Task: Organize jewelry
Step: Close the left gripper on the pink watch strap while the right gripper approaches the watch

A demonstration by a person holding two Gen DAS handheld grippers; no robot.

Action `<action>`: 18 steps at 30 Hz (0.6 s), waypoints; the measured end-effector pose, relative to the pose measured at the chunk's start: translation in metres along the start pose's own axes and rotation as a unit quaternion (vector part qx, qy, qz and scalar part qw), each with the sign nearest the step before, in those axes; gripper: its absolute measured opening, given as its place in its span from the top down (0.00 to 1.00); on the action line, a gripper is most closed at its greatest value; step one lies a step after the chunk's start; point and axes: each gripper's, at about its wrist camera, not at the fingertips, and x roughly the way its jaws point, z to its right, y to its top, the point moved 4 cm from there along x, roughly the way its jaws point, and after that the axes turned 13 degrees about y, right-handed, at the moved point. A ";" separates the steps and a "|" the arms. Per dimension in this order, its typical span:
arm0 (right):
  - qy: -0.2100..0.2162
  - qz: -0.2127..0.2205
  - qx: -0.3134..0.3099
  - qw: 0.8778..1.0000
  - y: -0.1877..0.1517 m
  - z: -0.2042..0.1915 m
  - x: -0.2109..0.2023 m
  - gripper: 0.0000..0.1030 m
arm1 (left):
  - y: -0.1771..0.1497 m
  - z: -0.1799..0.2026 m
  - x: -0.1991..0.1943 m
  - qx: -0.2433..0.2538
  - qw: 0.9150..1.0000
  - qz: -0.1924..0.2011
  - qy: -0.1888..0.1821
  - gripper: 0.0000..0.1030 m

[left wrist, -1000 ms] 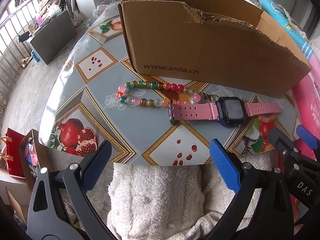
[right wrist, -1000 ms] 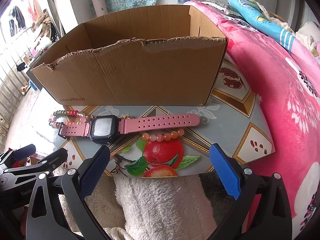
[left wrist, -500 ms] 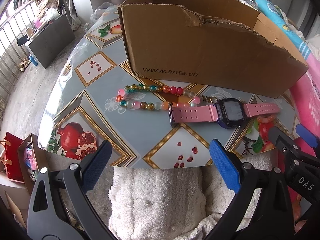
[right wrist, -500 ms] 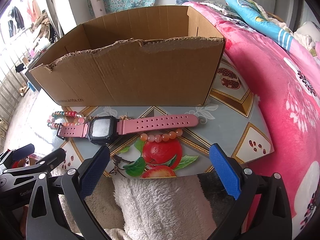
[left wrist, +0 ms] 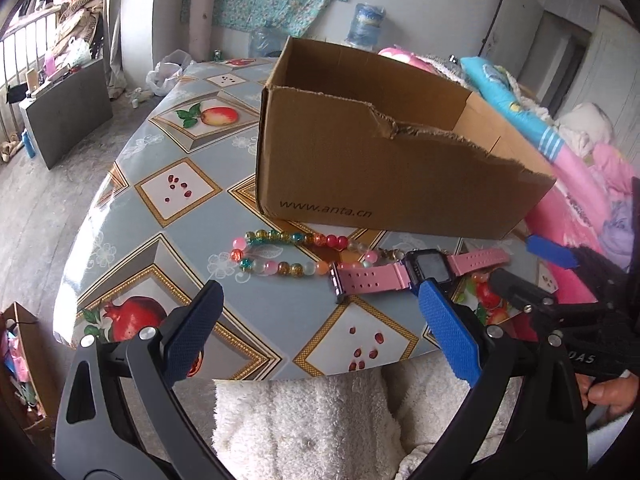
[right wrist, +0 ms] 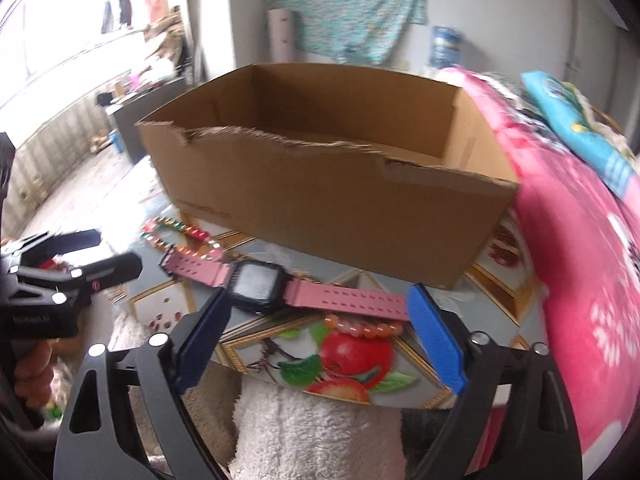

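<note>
A pink-strapped watch (left wrist: 424, 271) (right wrist: 264, 285) lies flat on the table in front of an open cardboard box (left wrist: 384, 176) (right wrist: 328, 184). A multicoloured bead bracelet (left wrist: 288, 252) (right wrist: 180, 234) lies left of the watch. A strand of orange beads (right wrist: 362, 326) lies just in front of the watch strap. My left gripper (left wrist: 320, 332) is open and empty, low over the table's front edge. My right gripper (right wrist: 318, 340) is open and empty, close in front of the watch; it also shows in the left wrist view (left wrist: 532, 276).
The table (left wrist: 168, 200) has a fruit-patterned cloth. A white fluffy towel (left wrist: 304, 428) hangs below its front edge. Pink bedding (right wrist: 580, 280) lies right of the box. A grey cabinet (left wrist: 68, 112) stands on the floor at the left.
Both grippers have moved forward and tilted up, so more of the room shows. The right gripper is closer to the watch. Watch, beads and box have not moved.
</note>
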 end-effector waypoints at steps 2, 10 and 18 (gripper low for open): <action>0.026 -0.012 -0.022 0.999 0.003 -0.005 0.008 0.32 | 0.002 -0.003 0.001 -0.005 1.000 -0.002 -0.008 0.08; 0.083 -0.060 -0.125 0.987 0.010 -0.025 0.039 0.35 | -0.001 -0.005 0.010 0.005 1.000 -0.013 -0.020 0.08; 0.109 -0.121 -0.197 0.967 0.010 -0.028 0.061 0.40 | -0.010 0.013 0.008 0.101 0.995 0.020 0.015 0.08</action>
